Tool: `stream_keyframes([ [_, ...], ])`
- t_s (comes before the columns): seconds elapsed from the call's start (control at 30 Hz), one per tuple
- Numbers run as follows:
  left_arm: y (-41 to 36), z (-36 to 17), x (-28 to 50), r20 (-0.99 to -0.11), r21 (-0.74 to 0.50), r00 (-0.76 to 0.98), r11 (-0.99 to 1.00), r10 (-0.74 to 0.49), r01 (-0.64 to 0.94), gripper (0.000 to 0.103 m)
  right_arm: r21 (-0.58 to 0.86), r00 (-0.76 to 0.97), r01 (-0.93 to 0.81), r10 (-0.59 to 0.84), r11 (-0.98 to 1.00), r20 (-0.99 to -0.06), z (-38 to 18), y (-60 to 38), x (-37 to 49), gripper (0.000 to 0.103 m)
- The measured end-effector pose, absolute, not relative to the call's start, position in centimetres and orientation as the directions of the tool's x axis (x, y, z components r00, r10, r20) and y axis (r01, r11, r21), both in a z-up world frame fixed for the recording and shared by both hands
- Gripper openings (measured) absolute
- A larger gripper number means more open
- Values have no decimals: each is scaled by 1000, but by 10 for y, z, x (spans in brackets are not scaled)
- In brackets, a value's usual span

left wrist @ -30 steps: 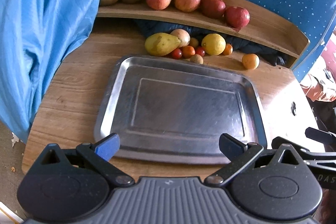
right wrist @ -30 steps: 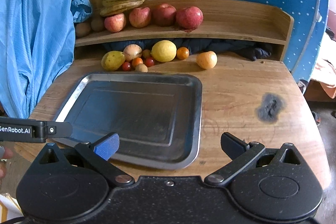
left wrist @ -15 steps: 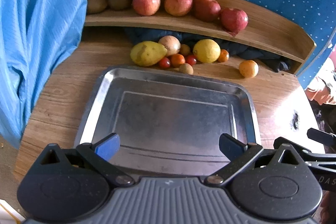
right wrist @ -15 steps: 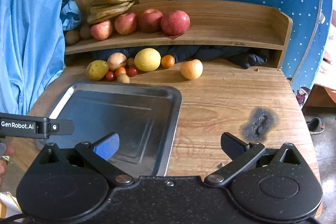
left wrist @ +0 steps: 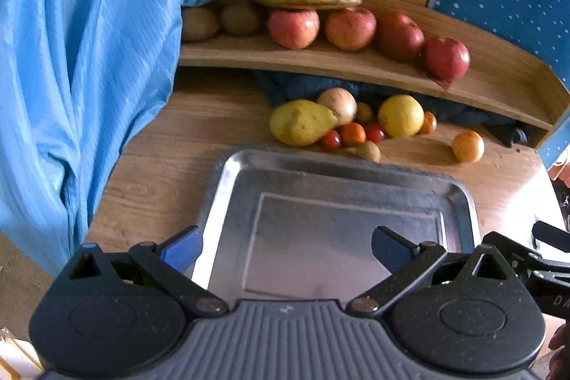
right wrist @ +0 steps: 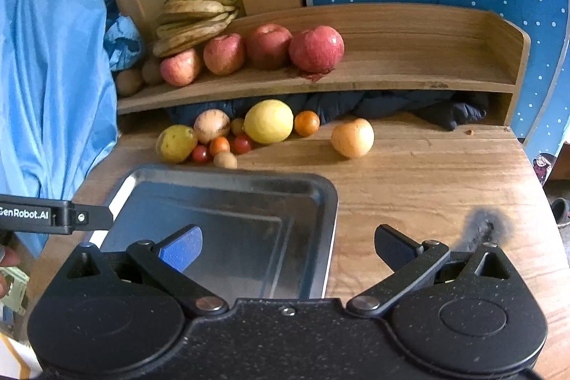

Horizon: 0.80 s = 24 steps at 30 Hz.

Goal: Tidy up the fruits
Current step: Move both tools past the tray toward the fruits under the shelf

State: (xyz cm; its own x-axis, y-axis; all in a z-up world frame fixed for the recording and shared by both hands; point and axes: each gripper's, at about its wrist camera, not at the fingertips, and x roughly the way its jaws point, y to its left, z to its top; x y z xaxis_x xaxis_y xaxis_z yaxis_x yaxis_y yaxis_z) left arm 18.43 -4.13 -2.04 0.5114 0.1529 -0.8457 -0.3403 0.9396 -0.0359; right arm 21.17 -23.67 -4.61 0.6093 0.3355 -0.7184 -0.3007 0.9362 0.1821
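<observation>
Behind tray (right wrist: 322, 198): loose fruits (right wrist: 268, 121) on the table
Left gripper (left wrist: 286, 248): open, empty, above tray
Right gripper (right wrist: 288, 246): open, empty, above tray's right edge
Writing: "GenRobot.AI" (right wrist: 24, 213)

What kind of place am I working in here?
Probably a home room, not a lab: a worn wooden table with a burn mark, a wooden shelf holding apples and bananas, and blue cloth hanging beside it.

left tool (left wrist: 286, 250) gapes empty over the metal tray (left wrist: 228, 180); loose fruit (left wrist: 301, 123) lies beyond its far rim.
</observation>
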Motion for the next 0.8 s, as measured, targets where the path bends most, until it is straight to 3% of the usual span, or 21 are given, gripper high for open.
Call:
stream_keyframes([
  [0.4,9,-34,227,-858,-81,507,953,83,-293,102,194,547,-360,375,912,-749,-54,-193,234,103],
  [0.8,22,-60,276,-874,-118,484,985,-42,-127,102,77,582,-336,271,939,-766,-56,-154,255,102],
])
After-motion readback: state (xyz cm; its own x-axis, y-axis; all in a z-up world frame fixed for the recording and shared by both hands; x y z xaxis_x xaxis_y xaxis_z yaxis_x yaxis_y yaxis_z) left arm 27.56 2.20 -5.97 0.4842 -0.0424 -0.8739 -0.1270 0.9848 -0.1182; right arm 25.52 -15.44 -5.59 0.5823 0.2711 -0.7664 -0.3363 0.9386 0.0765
